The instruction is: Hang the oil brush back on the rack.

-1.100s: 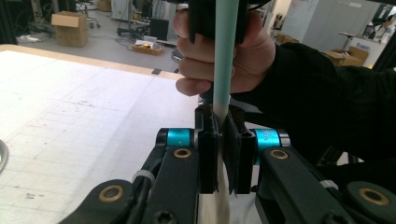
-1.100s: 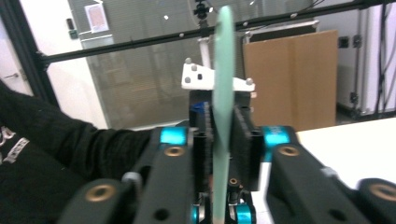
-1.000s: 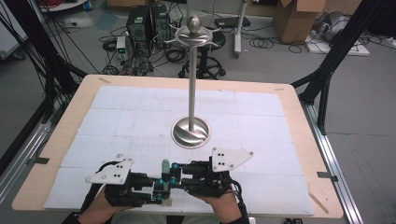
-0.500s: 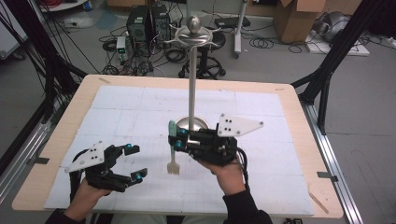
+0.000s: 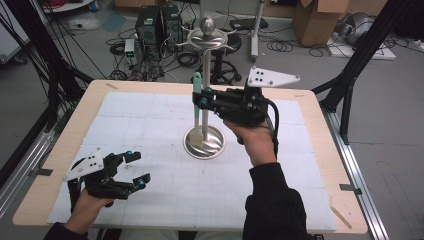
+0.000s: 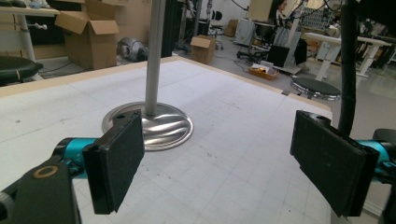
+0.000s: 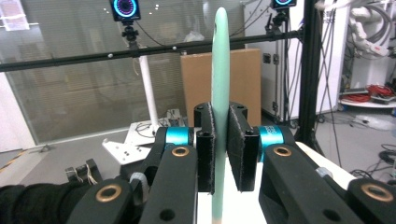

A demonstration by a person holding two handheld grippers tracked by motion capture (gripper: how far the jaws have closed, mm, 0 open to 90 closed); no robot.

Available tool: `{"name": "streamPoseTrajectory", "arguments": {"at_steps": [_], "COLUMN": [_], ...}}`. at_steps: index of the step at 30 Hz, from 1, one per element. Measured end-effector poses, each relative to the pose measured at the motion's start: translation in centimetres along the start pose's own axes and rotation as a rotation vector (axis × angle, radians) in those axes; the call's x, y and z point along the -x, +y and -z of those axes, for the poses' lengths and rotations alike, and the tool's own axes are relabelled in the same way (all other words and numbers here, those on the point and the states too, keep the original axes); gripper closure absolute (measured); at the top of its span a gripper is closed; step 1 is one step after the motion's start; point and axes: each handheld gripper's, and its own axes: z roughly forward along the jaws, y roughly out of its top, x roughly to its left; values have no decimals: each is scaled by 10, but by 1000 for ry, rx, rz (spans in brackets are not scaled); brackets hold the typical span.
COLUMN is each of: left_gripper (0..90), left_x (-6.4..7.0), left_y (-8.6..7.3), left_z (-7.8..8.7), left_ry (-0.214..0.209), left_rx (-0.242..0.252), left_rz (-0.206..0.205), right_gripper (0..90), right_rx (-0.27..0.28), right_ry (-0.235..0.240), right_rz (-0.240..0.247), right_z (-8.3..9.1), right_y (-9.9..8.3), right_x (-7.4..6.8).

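Nearest to the person, the left gripper [image 5: 127, 172] rests low over the counter [image 5: 310, 200] at its near left, with its jaws spread wide and nothing between them. In the left gripper view the two pads [image 6: 116, 165] stand well apart, and the round base of the stand [image 6: 149, 123] lies beyond them.

Farther in, the right gripper [image 5: 202, 97] is lifted above the counter, just beside the pole of the metal stand [image 5: 205, 100]. Its jaws are closed on a pale green utensil [image 5: 197, 100], which is held upright, handle end up (the right gripper view shows the green handle [image 7: 219, 84] pinched between the pads). What the lower end is, I cannot tell.

The step in hand seems to be hanging the utensil on one of the curved arms at the top of the stand [image 5: 207, 37]. To do it well, I think the right hand should raise the handle end to the height of an arm, keep the utensil vertical, and approach slowly so that it does not knock the pole. The grip should be kept firm until the utensil hangs. The left gripper is free to steady the base if the stand rocks.
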Motion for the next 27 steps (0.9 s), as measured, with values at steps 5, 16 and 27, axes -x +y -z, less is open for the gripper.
{"name": "streamPoseTrajectory", "arguments": {"at_steps": [5,16,27], "left_gripper": [182,186,189], "left_x": [0,1,-1], "left_y": [0,-1,0], "left_z": [0,-1,0], "left_ry": [-12,-25,-28], "left_rx": [-1,1,4], "left_rz": [10,27,33], "right_gripper": [819,818,817], "right_rx": [16,24,16], "right_ry": [-6,-35,-55], "right_rz": [-33,-61,-88], "right_z": [-3,-3,-4], "right_y": [13,15,12], "right_x": [11,28,37]}}
